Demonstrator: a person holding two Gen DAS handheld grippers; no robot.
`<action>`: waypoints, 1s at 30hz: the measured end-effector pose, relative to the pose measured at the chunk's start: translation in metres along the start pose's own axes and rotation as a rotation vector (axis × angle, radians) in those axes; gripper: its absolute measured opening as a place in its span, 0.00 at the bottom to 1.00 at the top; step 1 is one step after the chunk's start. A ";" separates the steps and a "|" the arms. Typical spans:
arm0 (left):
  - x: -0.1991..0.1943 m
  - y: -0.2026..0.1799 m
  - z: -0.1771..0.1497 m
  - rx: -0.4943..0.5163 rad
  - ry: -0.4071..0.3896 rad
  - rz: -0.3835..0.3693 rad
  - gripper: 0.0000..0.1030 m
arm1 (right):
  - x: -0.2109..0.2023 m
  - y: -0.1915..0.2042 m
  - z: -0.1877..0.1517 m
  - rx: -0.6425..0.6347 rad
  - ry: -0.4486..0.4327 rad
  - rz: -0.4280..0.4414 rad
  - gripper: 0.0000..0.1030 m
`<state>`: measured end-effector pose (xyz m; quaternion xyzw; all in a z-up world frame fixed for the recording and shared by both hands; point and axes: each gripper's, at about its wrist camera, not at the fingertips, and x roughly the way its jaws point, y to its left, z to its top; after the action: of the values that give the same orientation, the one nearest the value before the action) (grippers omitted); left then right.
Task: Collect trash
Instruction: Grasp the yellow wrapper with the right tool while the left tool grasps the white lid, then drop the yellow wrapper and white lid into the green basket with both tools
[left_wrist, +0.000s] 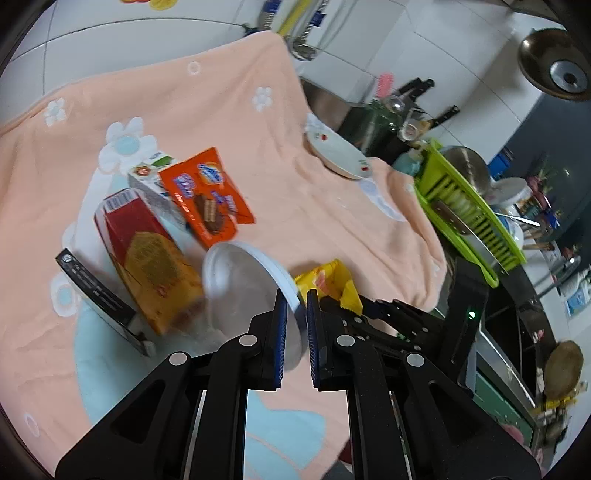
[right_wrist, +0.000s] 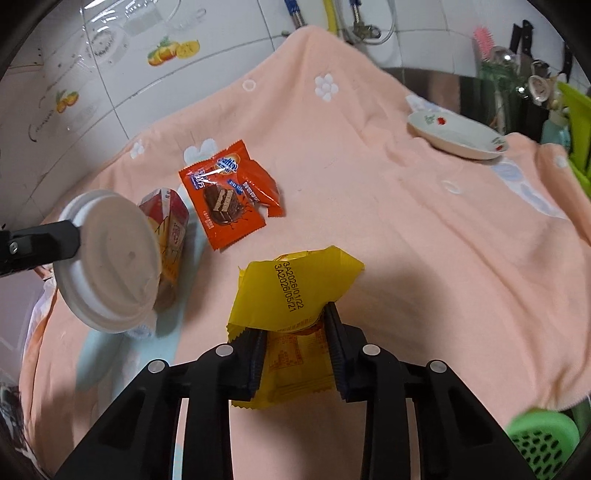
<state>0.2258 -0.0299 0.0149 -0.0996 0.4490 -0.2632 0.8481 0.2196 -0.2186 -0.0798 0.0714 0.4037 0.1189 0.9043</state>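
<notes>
Peach cloth (right_wrist: 388, 229); plate (right_wrist: 458, 138) seemingly empty; left gripper (left_wrist: 295, 314) pinches lid (left_wrist: 243, 288), right gripper (right_wrist: 295, 332) clamps yellow wrapper (right_wrist: 291, 291).

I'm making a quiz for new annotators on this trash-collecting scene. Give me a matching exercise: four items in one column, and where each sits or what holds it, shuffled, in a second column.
Items:
1. white lid
2. yellow wrapper
3. orange wafer wrapper
4. white dish

Places:
A. lying loose on the peach cloth, near its middle
B. clamped by its rim in the left gripper
C. at the cloth's far right edge
D. pinched in the right gripper

Pairs: 1-B, 2-D, 3-A, 4-C
</notes>
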 end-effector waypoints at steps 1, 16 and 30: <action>-0.001 -0.005 -0.002 0.006 0.000 -0.007 0.09 | -0.007 -0.002 -0.003 0.001 -0.005 0.000 0.28; 0.014 -0.080 -0.038 0.107 0.054 -0.110 0.06 | -0.113 -0.049 -0.082 0.045 -0.056 -0.101 0.29; 0.064 -0.157 -0.086 0.197 0.183 -0.231 0.06 | -0.151 -0.118 -0.177 0.131 0.059 -0.305 0.37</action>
<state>0.1289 -0.1904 -0.0162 -0.0428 0.4820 -0.4097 0.7733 0.0086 -0.3675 -0.1160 0.0646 0.4432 -0.0443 0.8930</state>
